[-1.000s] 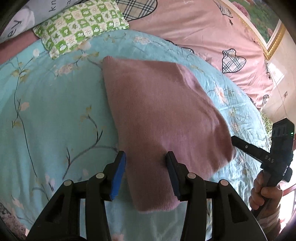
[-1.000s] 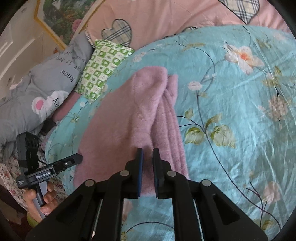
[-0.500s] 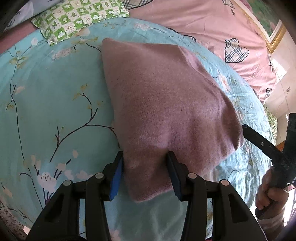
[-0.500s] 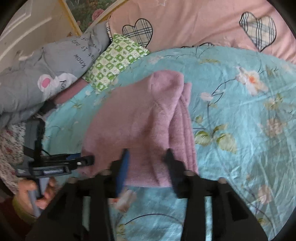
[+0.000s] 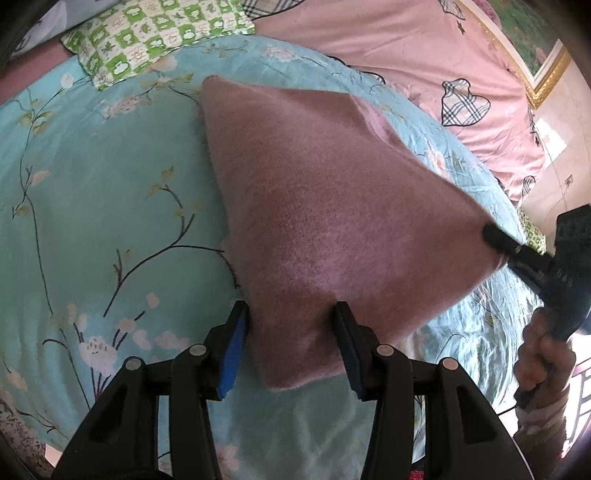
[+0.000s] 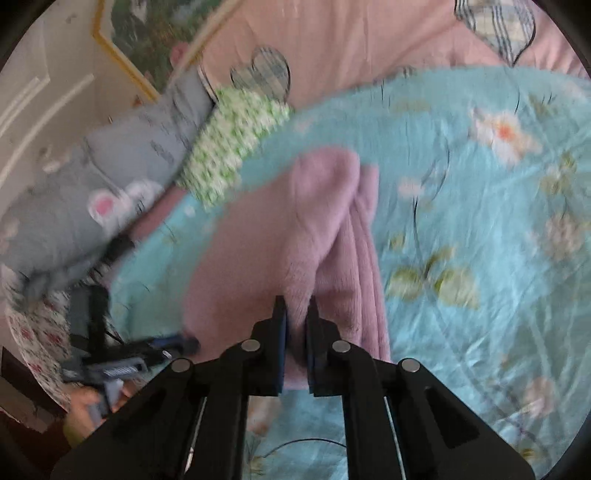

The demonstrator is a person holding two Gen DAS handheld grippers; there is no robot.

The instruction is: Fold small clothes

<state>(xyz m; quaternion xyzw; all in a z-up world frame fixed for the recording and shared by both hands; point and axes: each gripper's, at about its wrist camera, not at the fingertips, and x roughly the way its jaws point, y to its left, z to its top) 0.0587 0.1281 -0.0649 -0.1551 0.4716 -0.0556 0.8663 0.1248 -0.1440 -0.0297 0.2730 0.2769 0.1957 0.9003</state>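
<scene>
Lying folded on the turquoise floral bedspread (image 5: 92,206), pink knit garment (image 5: 325,206), near corner between the spread jaws of the left gripper (image 5: 291,339), blue pads (image 5: 231,354) flanking the cloth without clamping. Pinched at its other near corner by the right gripper (image 6: 295,321), jaws pressed onto a fold. Green checked pillow (image 5: 155,33) beyond.

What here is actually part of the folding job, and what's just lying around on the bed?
In use:
pink knitted garment
left gripper, jaws open around its near edge
right gripper, jaws pinching a corner

Lying about:
green checked pillow
grey mouse pillow
framed picture
</scene>
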